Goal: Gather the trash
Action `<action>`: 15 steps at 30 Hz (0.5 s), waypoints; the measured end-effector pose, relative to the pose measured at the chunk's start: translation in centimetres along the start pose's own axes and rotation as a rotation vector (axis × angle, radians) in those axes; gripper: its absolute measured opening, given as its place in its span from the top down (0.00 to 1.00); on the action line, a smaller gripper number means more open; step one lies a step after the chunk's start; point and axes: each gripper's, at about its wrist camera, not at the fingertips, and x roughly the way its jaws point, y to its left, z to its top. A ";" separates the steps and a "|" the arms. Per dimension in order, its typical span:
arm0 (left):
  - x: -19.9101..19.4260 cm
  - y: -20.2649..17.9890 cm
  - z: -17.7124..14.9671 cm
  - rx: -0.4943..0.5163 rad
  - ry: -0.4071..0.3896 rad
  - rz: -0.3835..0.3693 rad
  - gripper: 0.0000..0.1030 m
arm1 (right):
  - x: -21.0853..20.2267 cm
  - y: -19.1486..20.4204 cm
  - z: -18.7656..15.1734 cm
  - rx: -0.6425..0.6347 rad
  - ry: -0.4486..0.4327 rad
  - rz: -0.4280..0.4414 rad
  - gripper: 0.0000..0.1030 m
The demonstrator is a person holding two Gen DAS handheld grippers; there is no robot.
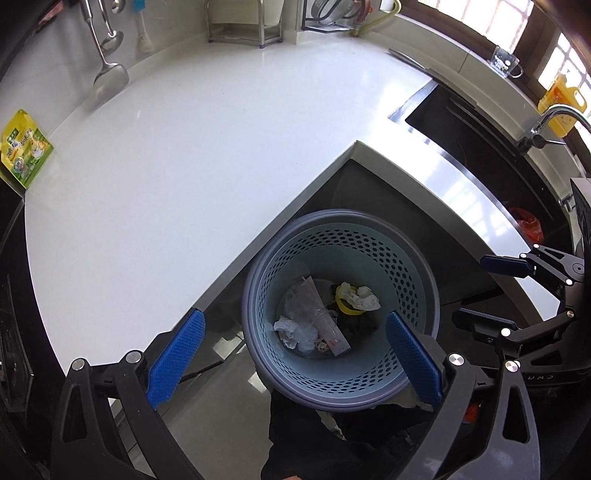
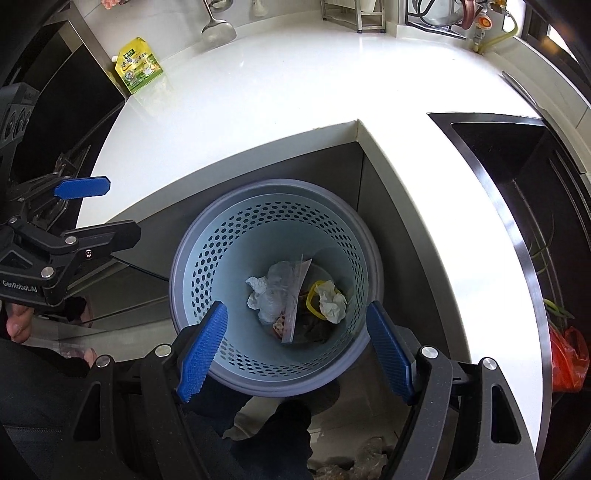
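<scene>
A grey-blue perforated bin (image 1: 340,216) (image 2: 258,184) stands on the floor in the inner corner of the white counter (image 1: 184,166) (image 2: 277,92). Inside it lie crumpled tissues (image 1: 360,295) (image 2: 332,301), a clear plastic bag (image 1: 310,314) (image 2: 284,284) and a yellow ring (image 1: 345,308) (image 2: 310,295). My left gripper (image 1: 295,321) (image 2: 123,208) hangs open above the bin with nothing between its blue pads. Beside it my right gripper (image 2: 297,308) (image 1: 476,291) is also open and empty over the bin. A yellow-green pouch (image 1: 26,151) (image 2: 138,66) lies at the counter's far left.
A dark sink (image 1: 461,122) (image 2: 498,147) is set into the counter on the right, with a faucet (image 1: 550,118) and a red plastic bag (image 1: 528,223) (image 2: 567,358) in it. A metal spatula (image 1: 109,79) (image 2: 218,27) hangs at the back wall beside racks (image 1: 243,22).
</scene>
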 end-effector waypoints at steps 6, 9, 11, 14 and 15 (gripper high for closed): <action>-0.4 0.0 0.4 -0.027 -0.005 -0.002 0.07 | -0.1 0.1 0.2 -0.015 -0.004 -0.008 0.28; -0.6 0.0 0.7 -0.032 -0.011 0.010 0.07 | -0.1 -0.2 0.2 -0.006 -0.005 -0.009 0.28; -0.7 -0.1 0.8 -0.034 -0.021 0.022 0.07 | 0.0 -0.4 0.3 -0.001 -0.005 -0.008 0.28; -1.1 -0.2 1.1 -0.021 -0.050 0.038 0.07 | 0.3 -0.6 0.2 0.005 0.001 -0.008 0.28; -1.2 -0.3 1.2 -0.018 -0.057 0.040 0.07 | 0.3 -0.7 0.1 0.008 0.004 -0.007 0.28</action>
